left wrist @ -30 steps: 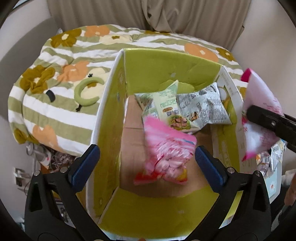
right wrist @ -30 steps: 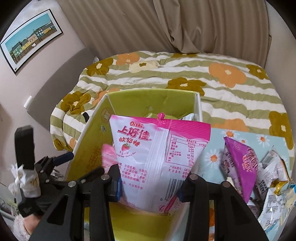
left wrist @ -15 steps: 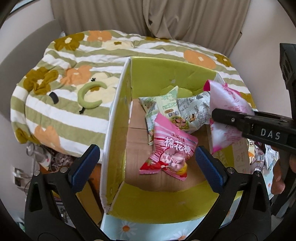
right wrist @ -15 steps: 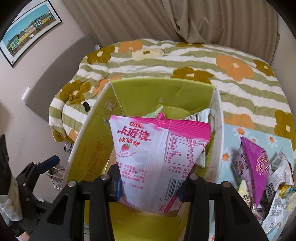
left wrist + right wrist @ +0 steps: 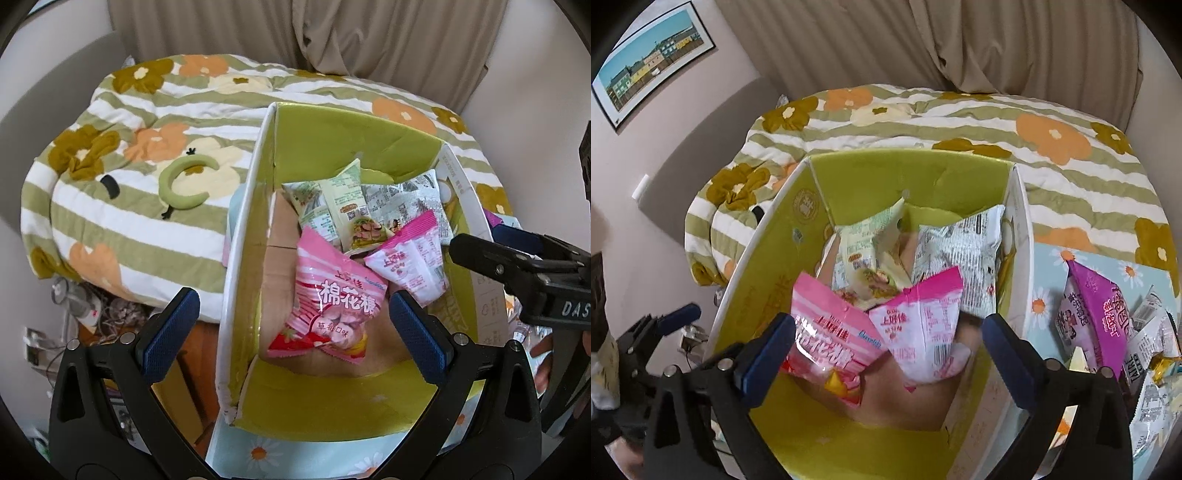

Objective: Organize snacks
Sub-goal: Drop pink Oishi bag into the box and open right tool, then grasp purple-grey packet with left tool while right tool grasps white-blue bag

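Right fingers (image 5: 768,354) opening, clear of pink-white snack bag (image 5: 923,332).

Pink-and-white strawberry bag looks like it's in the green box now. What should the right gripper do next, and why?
Probably lift the right gripper clear and swing it to the purple snack bag on the daisy-print cloth right of the green cardboard box. Its jaws are opening with nothing between them, and the pink-and-white strawberry snack bag already lies inside on the other packets, while loose snacks wait outside.
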The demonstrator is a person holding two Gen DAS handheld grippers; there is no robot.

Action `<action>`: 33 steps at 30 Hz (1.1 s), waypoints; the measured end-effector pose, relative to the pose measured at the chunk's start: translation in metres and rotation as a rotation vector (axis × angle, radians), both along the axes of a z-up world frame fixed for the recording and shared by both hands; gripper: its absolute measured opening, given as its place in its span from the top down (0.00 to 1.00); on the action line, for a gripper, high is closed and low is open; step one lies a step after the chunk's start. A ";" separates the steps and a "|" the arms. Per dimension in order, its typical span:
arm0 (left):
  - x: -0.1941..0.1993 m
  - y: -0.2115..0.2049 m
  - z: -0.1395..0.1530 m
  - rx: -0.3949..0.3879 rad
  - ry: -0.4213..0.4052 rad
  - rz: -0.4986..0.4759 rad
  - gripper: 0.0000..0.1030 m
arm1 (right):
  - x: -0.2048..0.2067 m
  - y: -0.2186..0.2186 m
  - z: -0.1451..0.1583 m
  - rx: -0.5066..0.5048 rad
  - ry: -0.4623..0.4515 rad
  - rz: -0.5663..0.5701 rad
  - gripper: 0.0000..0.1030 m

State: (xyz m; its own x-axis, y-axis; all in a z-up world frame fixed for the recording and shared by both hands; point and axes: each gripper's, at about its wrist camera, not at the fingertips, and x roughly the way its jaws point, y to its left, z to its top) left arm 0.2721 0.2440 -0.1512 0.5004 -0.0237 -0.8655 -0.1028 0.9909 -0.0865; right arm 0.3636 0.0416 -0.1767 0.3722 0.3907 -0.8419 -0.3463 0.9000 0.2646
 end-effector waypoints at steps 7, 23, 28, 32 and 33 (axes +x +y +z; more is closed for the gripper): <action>-0.013 -0.015 0.020 0.042 -0.054 0.014 0.01 | -0.017 -0.014 0.020 0.021 -0.039 0.006 0.02; -0.078 -0.145 0.070 0.016 -0.191 -0.017 0.01 | -0.093 -0.136 0.085 0.049 -0.235 0.002 0.02; -0.090 -0.203 0.070 -0.001 -0.186 -0.057 0.01 | -0.108 -0.201 0.090 0.030 -0.253 -0.029 0.02; -0.095 -0.246 0.059 -0.011 -0.168 -0.084 0.01 | -0.118 -0.249 0.088 0.009 -0.269 -0.034 0.02; -0.095 -0.253 0.056 -0.012 -0.162 -0.088 0.01 | -0.118 -0.257 0.088 0.008 -0.270 -0.032 0.02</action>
